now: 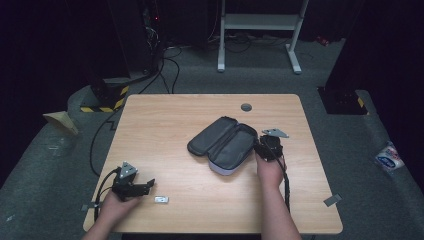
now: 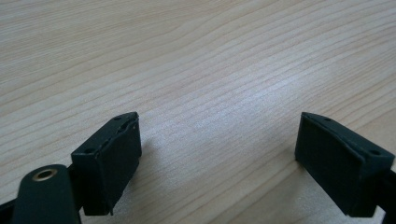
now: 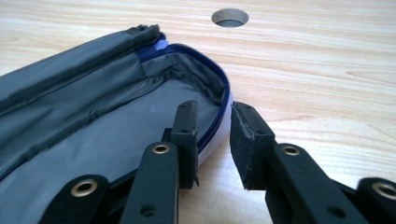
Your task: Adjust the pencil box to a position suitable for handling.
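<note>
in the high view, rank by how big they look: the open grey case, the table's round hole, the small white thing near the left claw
1. Case, by far the largest.
2. White thing.
3. Hole, close in size to the white thing and farther from the camera, so their order is unsure.

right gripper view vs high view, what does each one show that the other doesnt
Right gripper view alone: the right gripper's fingers straddling the rim of the open pouch, one inside against the grey lining, one outside; a narrow gap remains, so no pinch yet. It also shows the blue zipper edge up close.

High view alone: the left gripper resting near the table's front left corner, a small white item beside it, and the floor around.

Both: the pouch, the wooden table and its round hole.
</note>
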Demonstrator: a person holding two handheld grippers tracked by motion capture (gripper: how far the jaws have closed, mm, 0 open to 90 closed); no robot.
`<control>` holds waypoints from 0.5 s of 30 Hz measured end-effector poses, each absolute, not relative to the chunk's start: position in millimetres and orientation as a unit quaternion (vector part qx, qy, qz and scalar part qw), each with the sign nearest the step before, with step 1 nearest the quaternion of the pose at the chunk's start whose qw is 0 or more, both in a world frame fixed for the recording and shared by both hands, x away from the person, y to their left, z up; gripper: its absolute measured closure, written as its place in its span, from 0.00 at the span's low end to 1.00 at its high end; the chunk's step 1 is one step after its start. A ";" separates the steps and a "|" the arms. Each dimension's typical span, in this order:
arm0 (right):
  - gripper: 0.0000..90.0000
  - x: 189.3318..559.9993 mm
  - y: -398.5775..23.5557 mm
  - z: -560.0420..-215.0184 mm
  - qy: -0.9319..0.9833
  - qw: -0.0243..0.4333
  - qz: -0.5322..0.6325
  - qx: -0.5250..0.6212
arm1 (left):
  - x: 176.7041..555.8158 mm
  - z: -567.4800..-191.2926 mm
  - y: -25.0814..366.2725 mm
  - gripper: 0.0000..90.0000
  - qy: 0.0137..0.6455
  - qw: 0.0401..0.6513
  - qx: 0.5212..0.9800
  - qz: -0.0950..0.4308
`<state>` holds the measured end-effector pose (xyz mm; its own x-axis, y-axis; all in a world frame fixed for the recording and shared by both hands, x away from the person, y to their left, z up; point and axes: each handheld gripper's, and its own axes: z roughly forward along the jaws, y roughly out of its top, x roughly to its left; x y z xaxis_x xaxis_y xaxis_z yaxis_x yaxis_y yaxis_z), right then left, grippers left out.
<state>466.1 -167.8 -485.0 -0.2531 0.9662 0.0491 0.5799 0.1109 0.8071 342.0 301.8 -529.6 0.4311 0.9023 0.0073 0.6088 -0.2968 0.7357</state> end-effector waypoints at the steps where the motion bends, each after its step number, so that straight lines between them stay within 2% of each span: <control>1: 0.82 468.3 -169.1 -485.6 0.696 0.257 0.376 0.555 | 342.0 -529.5 302.0 0.16 0.487 0.338 0.776 0.216; 13: 0.84 477.0 -168.8 -492.9 0.697 0.240 0.377 0.560 | 341.8 -529.3 302.3 0.17 0.485 0.337 0.777 0.218; 14: 0.88 477.5 -167.5 -493.1 0.700 0.241 0.374 0.559 | 341.7 -529.4 302.1 0.17 0.486 0.338 0.776 0.217; 15: 0.88 477.5 -167.5 -493.1 0.700 0.241 0.374 0.559 | 341.7 -529.4 302.2 0.17 0.486 0.337 0.776 0.217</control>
